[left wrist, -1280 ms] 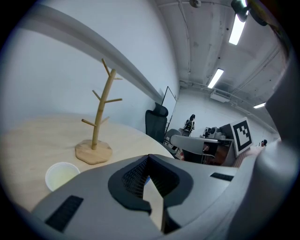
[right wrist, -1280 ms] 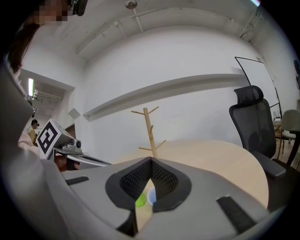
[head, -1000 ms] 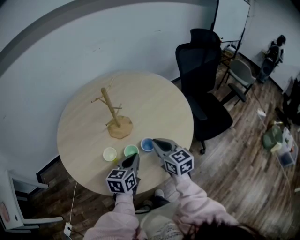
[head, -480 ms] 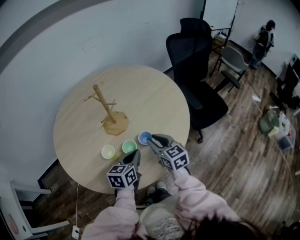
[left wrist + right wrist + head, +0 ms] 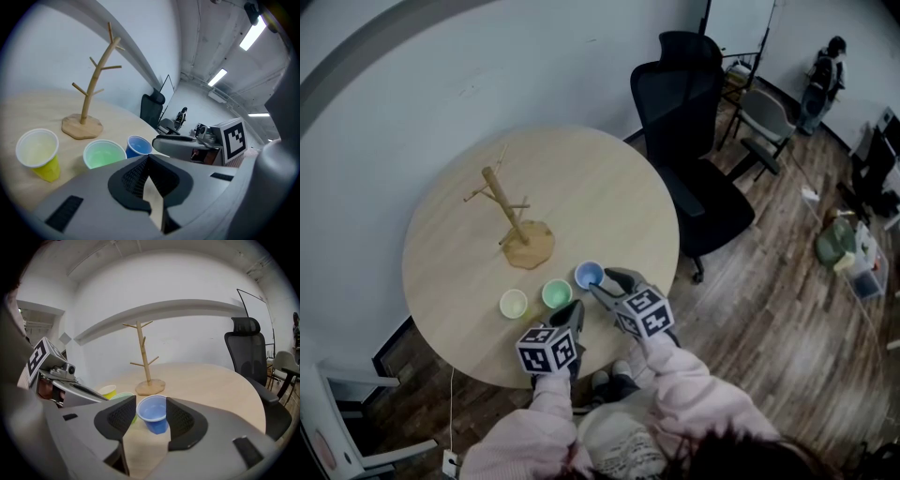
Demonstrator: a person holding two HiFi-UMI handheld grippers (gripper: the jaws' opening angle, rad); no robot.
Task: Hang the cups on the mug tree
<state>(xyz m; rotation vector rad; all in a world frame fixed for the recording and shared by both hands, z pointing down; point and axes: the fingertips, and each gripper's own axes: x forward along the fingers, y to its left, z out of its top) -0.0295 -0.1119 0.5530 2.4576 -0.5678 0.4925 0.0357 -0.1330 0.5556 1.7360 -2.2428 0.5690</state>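
Blue plastic cup (image 5: 153,414), upright, tapered

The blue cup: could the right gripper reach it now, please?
Probably yes: the right gripper has just been opening its jaws, the blue cup sits in their gap, not gripped, and nothing blocks it.

In the right gripper view the green cup (image 5: 120,394) is mostly hidden behind one of the fingers (image 5: 123,416), and the far person (image 5: 825,80) is too small to make out.

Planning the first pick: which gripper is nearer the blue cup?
Right. The right gripper, fingers just opening, frames the blue cup; the left gripper, shut, sits back by the green cup.
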